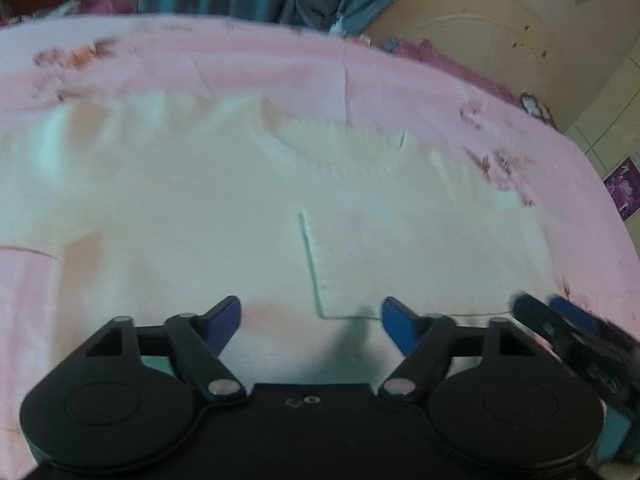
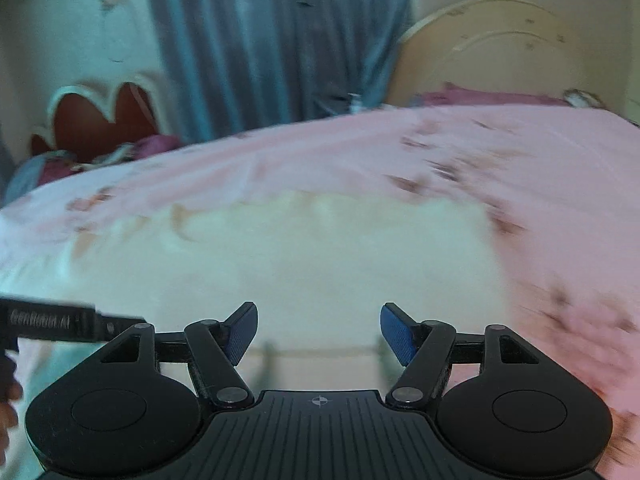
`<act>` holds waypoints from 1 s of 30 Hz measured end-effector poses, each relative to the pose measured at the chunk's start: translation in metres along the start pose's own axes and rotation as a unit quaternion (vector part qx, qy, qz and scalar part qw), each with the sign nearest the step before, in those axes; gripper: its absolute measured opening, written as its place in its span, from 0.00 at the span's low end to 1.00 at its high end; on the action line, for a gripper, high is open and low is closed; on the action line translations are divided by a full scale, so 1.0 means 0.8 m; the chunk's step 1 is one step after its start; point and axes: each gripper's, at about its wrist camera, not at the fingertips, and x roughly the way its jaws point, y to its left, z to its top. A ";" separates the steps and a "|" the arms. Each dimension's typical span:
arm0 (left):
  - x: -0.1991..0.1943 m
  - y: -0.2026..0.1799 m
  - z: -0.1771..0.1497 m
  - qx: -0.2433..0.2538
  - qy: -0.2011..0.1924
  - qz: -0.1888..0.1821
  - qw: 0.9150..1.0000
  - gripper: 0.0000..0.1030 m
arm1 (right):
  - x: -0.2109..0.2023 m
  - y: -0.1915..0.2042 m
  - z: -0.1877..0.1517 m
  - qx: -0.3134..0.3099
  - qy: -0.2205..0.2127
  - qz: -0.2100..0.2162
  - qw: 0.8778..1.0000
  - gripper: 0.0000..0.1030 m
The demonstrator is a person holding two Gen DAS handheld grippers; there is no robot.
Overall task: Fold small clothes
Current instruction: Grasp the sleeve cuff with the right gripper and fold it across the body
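Note:
A small white shirt [image 1: 248, 200] lies spread flat on the pink bed sheet [image 1: 248, 56], its collar [image 1: 340, 152] toward the far side and a chest pocket [image 1: 400, 264] at centre right. My left gripper [image 1: 311, 322] hangs open over the shirt's near hem, nothing between its blue pads. In the right wrist view the same white shirt [image 2: 304, 256] fills the middle, blurred. My right gripper [image 2: 318, 330] is open above the hem edge, nothing between its pads. Each gripper shows at the edge of the other's view: the right gripper [image 1: 560, 320], the left gripper [image 2: 60, 322].
The pink flowered sheet [image 2: 520, 152] covers the bed. Blue curtains [image 2: 272, 40] hang behind it, a cream headboard [image 1: 488, 36] stands at the far right, and dark pink bedding [image 2: 100, 156] is bunched at the far left. Part of a hand [image 2: 8, 412] shows at the left edge.

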 end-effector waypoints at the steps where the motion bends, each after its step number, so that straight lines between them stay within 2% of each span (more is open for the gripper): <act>1: 0.006 -0.001 -0.001 -0.004 -0.003 0.000 1.000 0.68 | -0.005 -0.011 -0.005 0.006 0.002 -0.010 1.000 0.66; 2: 0.009 -0.002 -0.002 -0.007 -0.013 -0.001 1.000 0.66 | -0.007 -0.018 -0.010 0.011 0.004 -0.020 1.000 0.66; 4: 0.012 -0.006 -0.003 -0.013 -0.027 -0.007 1.000 0.40 | -0.012 -0.033 -0.019 0.023 0.007 -0.036 0.999 0.66; 5: 0.013 -0.006 -0.002 -0.019 -0.032 -0.013 0.999 0.33 | -0.013 -0.039 -0.022 0.030 0.008 -0.041 0.999 0.66; 6: 0.015 -0.007 -0.001 -0.025 -0.033 -0.023 0.999 0.18 | -0.015 -0.046 -0.024 0.037 0.009 -0.045 0.998 0.66; 7: 0.018 -0.007 0.000 -0.028 -0.032 -0.028 0.999 0.13 | -0.017 -0.051 -0.026 0.043 0.010 -0.048 0.998 0.66; 12: 0.015 -0.013 0.002 -0.025 -0.054 -0.031 0.998 0.06 | -0.013 -0.059 -0.030 0.044 0.014 -0.065 0.997 0.66; 17: -0.034 -0.016 0.034 -0.036 -0.125 -0.069 0.989 0.06 | 0.009 -0.053 -0.027 0.038 0.021 -0.071 0.997 0.66; 20: -0.067 -0.007 0.059 -0.040 -0.167 -0.073 0.982 0.06 | 0.022 -0.047 -0.022 0.037 0.017 -0.072 0.997 0.66; 24: -0.094 0.019 0.076 -0.055 -0.202 -0.058 0.976 0.05 | 0.037 -0.047 -0.013 0.059 0.015 -0.069 0.996 0.65; 28: -0.091 0.058 0.068 -0.069 -0.199 -0.017 0.977 0.06 | 0.046 -0.042 -0.005 0.062 0.012 -0.059 0.996 0.65; 29: -0.087 0.067 0.066 -0.077 -0.193 -0.010 0.978 0.06 | 0.048 -0.042 -0.004 0.064 0.011 -0.058 0.996 0.63; 30: -0.082 0.078 0.061 -0.086 -0.186 0.001 0.979 0.06 | 0.050 -0.042 -0.003 0.066 0.010 -0.055 0.996 0.42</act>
